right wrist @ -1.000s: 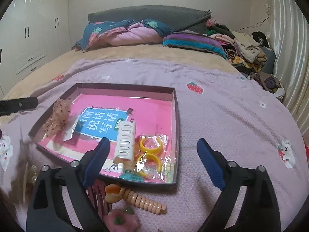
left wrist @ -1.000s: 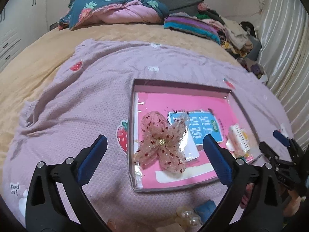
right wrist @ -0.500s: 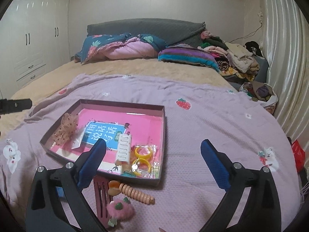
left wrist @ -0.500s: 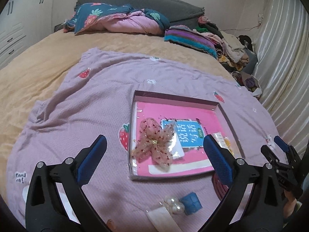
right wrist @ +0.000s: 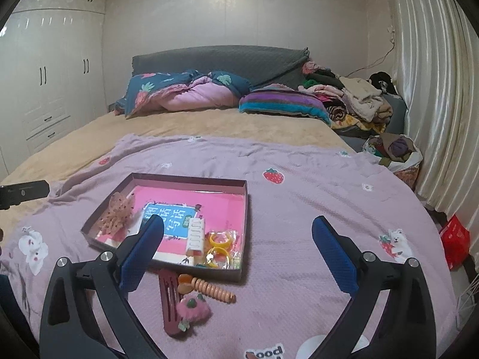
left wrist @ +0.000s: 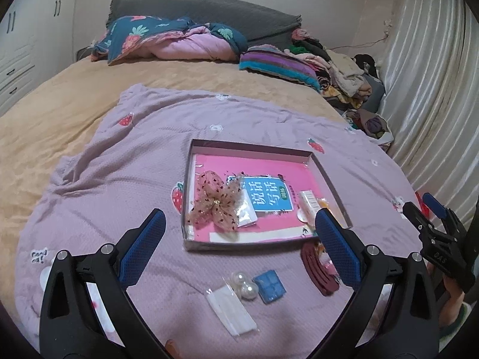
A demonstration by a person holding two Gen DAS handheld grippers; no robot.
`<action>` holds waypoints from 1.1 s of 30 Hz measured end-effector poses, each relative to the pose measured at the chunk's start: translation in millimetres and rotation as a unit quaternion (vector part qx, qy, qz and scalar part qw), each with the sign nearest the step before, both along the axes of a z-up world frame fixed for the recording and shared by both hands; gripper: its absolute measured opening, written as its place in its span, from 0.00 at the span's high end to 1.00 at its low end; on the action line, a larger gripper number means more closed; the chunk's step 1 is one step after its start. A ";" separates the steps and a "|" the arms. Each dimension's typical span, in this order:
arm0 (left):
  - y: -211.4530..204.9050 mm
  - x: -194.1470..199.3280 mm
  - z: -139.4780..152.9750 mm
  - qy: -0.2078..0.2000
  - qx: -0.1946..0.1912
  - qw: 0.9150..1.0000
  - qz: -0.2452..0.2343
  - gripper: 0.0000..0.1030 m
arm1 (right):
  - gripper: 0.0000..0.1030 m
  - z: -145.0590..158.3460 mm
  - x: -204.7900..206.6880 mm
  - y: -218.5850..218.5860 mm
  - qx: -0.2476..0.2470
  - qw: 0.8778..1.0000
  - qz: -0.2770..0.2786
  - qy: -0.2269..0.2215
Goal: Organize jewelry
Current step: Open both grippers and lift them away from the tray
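A shallow box lid (left wrist: 253,147) with a pink printed floor sits on a lilac strawberry-print blanket (left wrist: 125,179) spread over the bed. It holds a sheer pink bow (left wrist: 216,206) against its left wall, a white comb clip (right wrist: 196,234) lying lengthwise toward the headboard, and yellow rings (right wrist: 220,240) in clear wrap at the near right corner. Outside the near wall lie two pearls (left wrist: 245,285), a blue square piece (left wrist: 269,284), a white packet (left wrist: 230,309), a maroon barrette (right wrist: 167,296), a pink pom clip (right wrist: 193,309) and an orange beaded clip (right wrist: 209,288) angled to the right. The left gripper (left wrist: 239,239) and right gripper (right wrist: 238,246) both hover with tongs spread wide, holding nothing. Bare blanket stretches to the right of the lid.
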State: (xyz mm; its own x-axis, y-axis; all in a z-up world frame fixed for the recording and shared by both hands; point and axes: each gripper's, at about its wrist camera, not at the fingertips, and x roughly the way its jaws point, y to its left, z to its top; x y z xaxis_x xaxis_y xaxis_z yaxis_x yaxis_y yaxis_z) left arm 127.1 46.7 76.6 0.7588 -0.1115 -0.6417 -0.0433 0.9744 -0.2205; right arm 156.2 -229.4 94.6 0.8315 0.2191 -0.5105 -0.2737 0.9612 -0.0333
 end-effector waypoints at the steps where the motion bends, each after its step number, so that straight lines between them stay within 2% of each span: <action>1: -1.0 -3.5 0.8 -0.001 -0.001 1.000 -0.002 0.09 | 0.04 0.2 -2.6 -0.4 -0.002 1.000 0.000 0.000; 7: -4.0 -16.7 -4.7 0.007 0.001 1.000 -0.007 0.09 | 0.04 -2.1 -19.5 -7.2 -0.008 1.000 0.001 0.007; 12: -7.4 -27.4 -23.2 0.028 0.005 1.000 -0.009 0.09 | 0.04 -9.6 -28.5 -12.1 0.003 1.000 0.007 0.029; 19: -10.8 -39.0 -46.2 0.054 0.015 0.998 -0.012 0.09 | 0.04 -29.7 -41.5 -8.2 -0.006 0.998 0.019 0.061; 33: -7.6 -52.5 -68.3 0.080 0.018 0.997 -0.008 0.09 | 0.04 -62.6 -62.7 2.7 -0.021 0.993 0.053 0.106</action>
State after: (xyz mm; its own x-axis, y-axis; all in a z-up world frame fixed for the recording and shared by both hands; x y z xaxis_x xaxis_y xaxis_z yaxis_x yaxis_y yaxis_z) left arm 74.6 39.2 8.3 0.6449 -0.0967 -0.7581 -0.0601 0.9825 -0.1765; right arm 93.6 -226.8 32.0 0.6778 0.2750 -0.6818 -0.3784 0.9256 -0.0029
